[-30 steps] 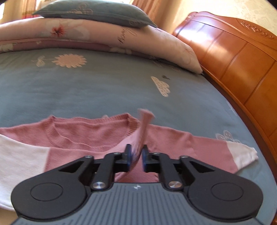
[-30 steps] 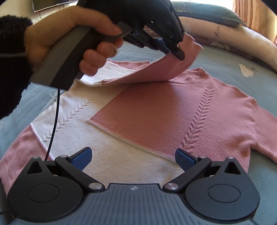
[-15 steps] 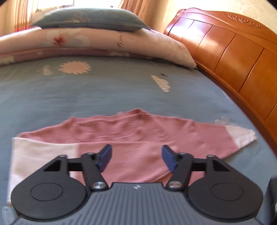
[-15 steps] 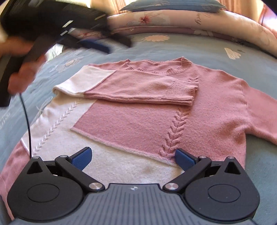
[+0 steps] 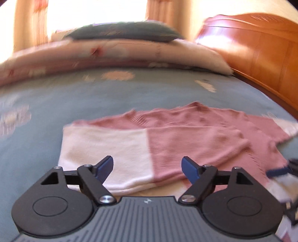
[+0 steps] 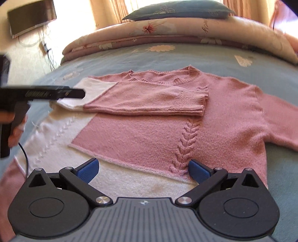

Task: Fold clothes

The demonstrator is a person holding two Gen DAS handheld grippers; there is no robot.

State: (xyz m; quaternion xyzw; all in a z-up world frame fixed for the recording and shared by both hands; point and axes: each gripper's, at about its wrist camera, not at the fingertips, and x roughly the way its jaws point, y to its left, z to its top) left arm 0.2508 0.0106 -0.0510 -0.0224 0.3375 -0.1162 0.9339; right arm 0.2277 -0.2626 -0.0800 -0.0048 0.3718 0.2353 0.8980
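A pink and white knitted sweater lies flat, front up, on the blue-grey bedspread. One sleeve is folded across the chest with its ribbed cuff near the cable stitch. The other sleeve stretches out to the right. My left gripper hovers over the folded sleeve's white end. Its jaws are opening and nothing is between them. In the right wrist view the left gripper sits at the sweater's left edge. My right gripper stands open and empty above the sweater's lower front.
A rolled floral quilt with a grey-blue pillow on top lies across the far end of the bed. A wooden headboard runs along the right. A hand holds the left gripper's handle; a black cable hangs from it.
The left gripper let go of the sleeve cuff, which now lies flat across the chest. It opened and drew back to the sweater's left side. The right gripper stayed in place.
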